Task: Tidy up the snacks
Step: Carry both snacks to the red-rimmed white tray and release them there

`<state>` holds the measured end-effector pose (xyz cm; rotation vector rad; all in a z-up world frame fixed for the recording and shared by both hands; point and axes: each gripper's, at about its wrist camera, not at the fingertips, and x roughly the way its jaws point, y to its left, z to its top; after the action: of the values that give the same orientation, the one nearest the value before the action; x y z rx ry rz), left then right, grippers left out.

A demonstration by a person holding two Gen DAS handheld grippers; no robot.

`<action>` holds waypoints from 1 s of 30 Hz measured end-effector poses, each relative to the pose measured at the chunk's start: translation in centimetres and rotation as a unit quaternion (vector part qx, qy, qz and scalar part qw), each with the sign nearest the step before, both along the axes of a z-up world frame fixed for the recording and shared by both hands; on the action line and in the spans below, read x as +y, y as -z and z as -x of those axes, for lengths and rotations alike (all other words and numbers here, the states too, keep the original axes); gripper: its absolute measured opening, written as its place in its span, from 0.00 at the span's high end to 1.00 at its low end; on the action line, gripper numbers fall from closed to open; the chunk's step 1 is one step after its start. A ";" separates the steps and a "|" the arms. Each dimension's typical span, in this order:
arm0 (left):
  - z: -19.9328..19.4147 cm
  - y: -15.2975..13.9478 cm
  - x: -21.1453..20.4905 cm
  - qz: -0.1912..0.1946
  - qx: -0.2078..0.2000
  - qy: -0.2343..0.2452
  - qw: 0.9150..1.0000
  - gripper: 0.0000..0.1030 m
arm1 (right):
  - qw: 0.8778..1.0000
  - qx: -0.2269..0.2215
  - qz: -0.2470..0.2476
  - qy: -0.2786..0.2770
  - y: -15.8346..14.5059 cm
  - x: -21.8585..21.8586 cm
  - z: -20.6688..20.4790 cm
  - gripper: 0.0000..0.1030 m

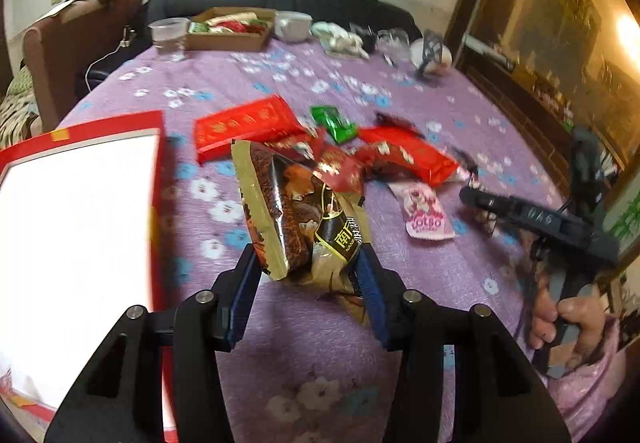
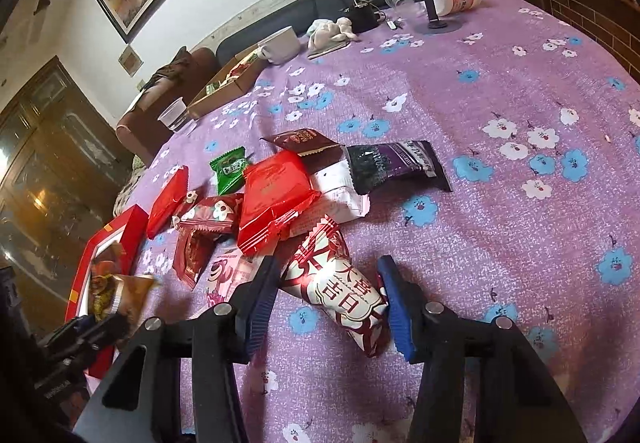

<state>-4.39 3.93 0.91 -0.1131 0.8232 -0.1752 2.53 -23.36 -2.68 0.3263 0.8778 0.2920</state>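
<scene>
Left hand-held gripper [image 1: 310,263] clamps a brown-gold snack bag [image 1: 304,219]; right hand-held gripper [image 2: 326,297] pinches a red-white packet [image 2: 340,283] printed "大喜吉日".

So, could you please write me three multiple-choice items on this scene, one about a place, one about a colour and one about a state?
1. Where is the brown-and-gold foil snack bag?
A. Between the left gripper's fingers
B. Inside the brown cardboard box
C. Under the white ceramic mug

2. What colour is the small square sweet packet beside the flat red foil packet?
A. Blue
B. Green
C. Yellow

3. What is the right gripper doing?
A. Standing open over bare cloth
B. Closing around the red-and-white wrapped snack bar
C. Holding a plastic cup

Answers: 1 A, the left wrist view shows the bag squeezed between the blue pads. 2 B, its wrapper is bright green. 3 B, the bar lies between the fingers, one pad touching it.
</scene>
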 end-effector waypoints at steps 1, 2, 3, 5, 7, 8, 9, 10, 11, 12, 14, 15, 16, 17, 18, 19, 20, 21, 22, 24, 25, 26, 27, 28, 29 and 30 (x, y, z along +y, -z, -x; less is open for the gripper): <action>0.3 -0.3 0.3 -0.003 -0.005 -0.004 1.000 0.54 | 1.000 -0.001 0.003 0.000 0.0 0.1 0.0 0.50; 0.7 -0.6 0.7 -0.009 -0.012 -0.008 1.000 0.54 | 1.000 -0.002 0.006 -0.001 0.0 0.2 0.0 0.50; 0.9 -0.8 0.9 -0.012 -0.016 -0.011 1.000 0.54 | 1.000 -0.004 0.010 -0.002 0.0 0.3 0.0 0.50; 1.5 -1.1 1.7 -0.015 -0.023 -0.023 0.999 0.54 | 1.000 -0.007 0.022 -0.004 0.0 0.6 0.2 0.50; 2.0 -1.3 2.9 -0.011 -0.024 -0.034 0.999 0.54 | 0.999 -0.010 0.036 -0.006 0.0 1.0 0.3 0.50; 2.1 -1.4 3.4 -0.009 -0.024 -0.040 0.999 0.54 | 0.999 -0.012 0.042 -0.006 0.0 1.2 0.3 0.51; 2.4 -1.5 3.7 -0.010 -0.025 -0.046 0.999 0.54 | 0.999 -0.012 0.044 -0.006 0.0 1.3 0.4 0.51; 2.6 -1.6 4.3 -0.012 -0.028 -0.055 0.998 0.54 | 0.999 -0.012 0.043 -0.006 0.0 1.2 0.4 0.51; 2.8 -1.8 4.7 -0.014 -0.030 -0.061 0.998 0.54 | 0.999 -0.012 0.039 -0.004 0.0 1.1 0.4 0.51; 3.1 -2.0 5.4 -0.018 -0.035 -0.072 0.997 0.54 | 0.999 -0.011 0.035 -0.002 0.0 0.9 0.5 0.52; 3.6 -2.1 6.4 -0.025 -0.038 -0.086 0.995 0.54 | 1.000 -0.006 0.015 0.002 0.1 0.4 0.6 0.52; 3.8 -2.2 7.0 -0.027 -0.039 -0.094 0.994 0.54 | 1.000 -0.003 0.002 0.004 0.1 0.2 0.7 0.52; 4.1 -2.2 7.8 -0.027 -0.041 -0.105 0.993 0.54 | 1.000 0.002 -0.018 0.005 0.2 -0.2 0.8 0.52; 4.2 -2.2 8.4 -0.028 -0.042 -0.112 0.992 0.54 | 0.999 0.007 -0.043 0.004 0.3 -0.5 0.8 0.52; 4.3 -2.1 8.8 -0.030 -0.041 -0.117 0.992 0.54 | 0.998 0.009 -0.065 0.004 0.3 -0.7 0.9 0.52; 4.5 -2.0 9.4 -0.031 -0.041 -0.125 0.991 0.54 | 0.996 0.011 -0.087 0.003 0.3 -1.0 1.0 0.52; 4.7 -1.9 10.0 -0.033 -0.041 -0.131 0.990 0.54 | 0.994 0.013 -0.110 -0.001 0.2 -1.1 1.1 0.52; 4.9 -1.8 10.7 -0.036 -0.042 -0.140 0.989 0.54 | 0.992 0.016 -0.129 -0.004 0.2 -1.0 1.2 0.52; 5.1 -1.7 11.3 -0.039 -0.041 -0.147 0.988 0.54 | 0.988 0.020 -0.151 -0.009 0.1 -0.8 1.2 0.52; 5.3 -1.3 12.3 -0.046 -0.036 -0.160 0.985 0.54 | 0.980 0.030 -0.192 -0.028 -0.1 0.3 1.1 0.52; 5.4 -1.0 13.1 -0.048 -0.033 -0.170 0.984 0.54 | 0.977 0.034 -0.205 -0.041 -0.3 1.2 1.0 0.52; 5.5 -0.9 13.5 -0.047 -0.032 -0.174 0.983 0.54 | 0.975 0.036 -0.210 -0.055 -0.6 2.3 1.0 0.53; 5.6 -0.6 14.2 -0.044 -0.029 -0.182 0.982 0.54 | 0.974 0.037 -0.213 -0.069 -0.9 3.6 0.9 0.53; 5.8 -0.4 14.8 -0.041 -0.026 -0.187 0.981 0.54 | 0.972 0.037 -0.217 -0.087 -1.2 5.0 0.9 0.53; 5.8 -0.3 15.2 -0.040 -0.024 -0.189 0.981 0.54 | 0.968 0.038 -0.224 -0.108 -1.6 6.9 0.8 0.53; 6.0 -0.1 15.7 -0.041 -0.020 -0.193 0.980 0.54 | 0.965 0.038 -0.229 -0.121 -1.7 8.1 0.7 0.53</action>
<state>-10.37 19.60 0.98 -0.1878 0.7520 0.2212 1.78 -15.25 -0.94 0.6640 0.9232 0.7171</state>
